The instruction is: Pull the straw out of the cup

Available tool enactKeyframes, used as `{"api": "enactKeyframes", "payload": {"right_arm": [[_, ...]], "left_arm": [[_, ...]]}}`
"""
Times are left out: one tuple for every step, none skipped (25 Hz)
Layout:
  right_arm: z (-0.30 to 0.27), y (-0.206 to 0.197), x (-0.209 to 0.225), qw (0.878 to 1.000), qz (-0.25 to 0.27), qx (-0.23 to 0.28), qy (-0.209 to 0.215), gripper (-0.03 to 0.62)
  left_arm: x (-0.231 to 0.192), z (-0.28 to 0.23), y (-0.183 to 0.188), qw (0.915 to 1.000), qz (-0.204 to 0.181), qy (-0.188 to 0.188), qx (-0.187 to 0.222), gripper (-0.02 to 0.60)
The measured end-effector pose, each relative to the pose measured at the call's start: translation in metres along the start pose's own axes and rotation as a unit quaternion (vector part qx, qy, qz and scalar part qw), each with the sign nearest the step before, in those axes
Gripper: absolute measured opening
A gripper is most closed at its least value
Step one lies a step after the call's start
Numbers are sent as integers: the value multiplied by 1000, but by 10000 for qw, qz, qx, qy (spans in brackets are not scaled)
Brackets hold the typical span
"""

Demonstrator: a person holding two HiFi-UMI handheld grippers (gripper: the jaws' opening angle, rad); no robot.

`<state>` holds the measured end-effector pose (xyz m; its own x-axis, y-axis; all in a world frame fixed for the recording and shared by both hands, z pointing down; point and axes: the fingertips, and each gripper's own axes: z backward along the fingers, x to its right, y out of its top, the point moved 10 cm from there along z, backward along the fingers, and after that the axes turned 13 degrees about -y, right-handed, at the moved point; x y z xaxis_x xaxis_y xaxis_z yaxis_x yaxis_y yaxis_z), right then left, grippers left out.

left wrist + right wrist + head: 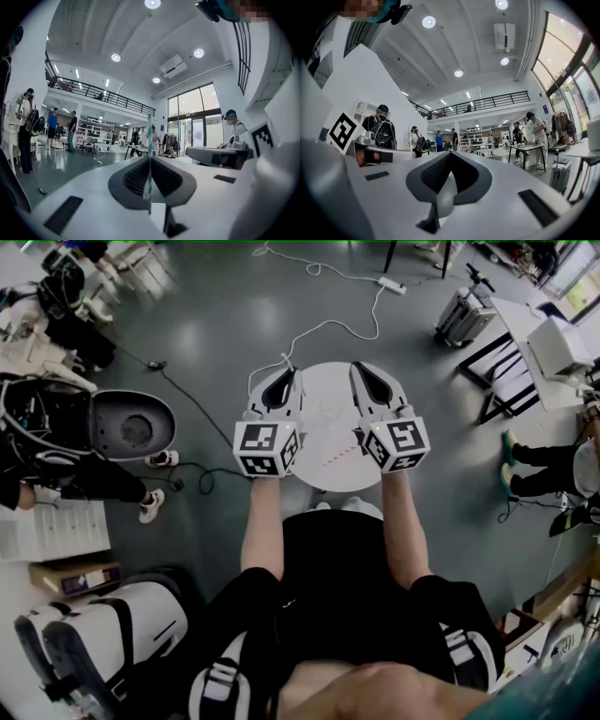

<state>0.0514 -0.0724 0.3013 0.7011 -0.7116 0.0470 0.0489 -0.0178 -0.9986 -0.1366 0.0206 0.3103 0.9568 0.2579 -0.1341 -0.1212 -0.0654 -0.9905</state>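
Observation:
In the left gripper view a thin straw (149, 136) with green and white stripes stands upright between the jaws of my left gripper (149, 158), which is shut on it. Its top rises well above the jaw tips. In the head view the left gripper (278, 382) and the right gripper (375, 381) are held side by side, level, over a small round white table (323, 390). A red-striped straw (341, 457) lies on that table between them. My right gripper (449, 155) is shut with nothing in it. I see no cup in any view.
A white cable runs over the grey floor to a power strip (392, 284) beyond the table. A suitcase (464, 315) and desks stand at the right, equipment at the left. Several people stand about the hall in both gripper views.

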Motion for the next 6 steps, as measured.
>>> {"api": "enactKeyframes", "payload": {"right_arm": [[1, -1, 1, 10000, 0, -3, -5, 15], [1, -1, 1, 10000, 2, -7, -6, 15], [2, -2, 1, 10000, 5, -15, -3, 15], [2, -3, 1, 10000, 7, -26, 5, 15], [2, -3, 0, 10000, 8, -38, 17, 15], [2, -4, 0, 10000, 8, -50, 30, 15]], "left_arm": [[1, 0, -1, 10000, 7, -16, -3, 21], [2, -1, -2, 10000, 13, -29, -5, 21], [2, -1, -2, 10000, 19, -38, -7, 21], [2, -1, -2, 10000, 25, -43, -10, 21], [3, 0, -3, 10000, 31, -45, -14, 21], [3, 0, -3, 10000, 36, -47, -19, 21]]}}
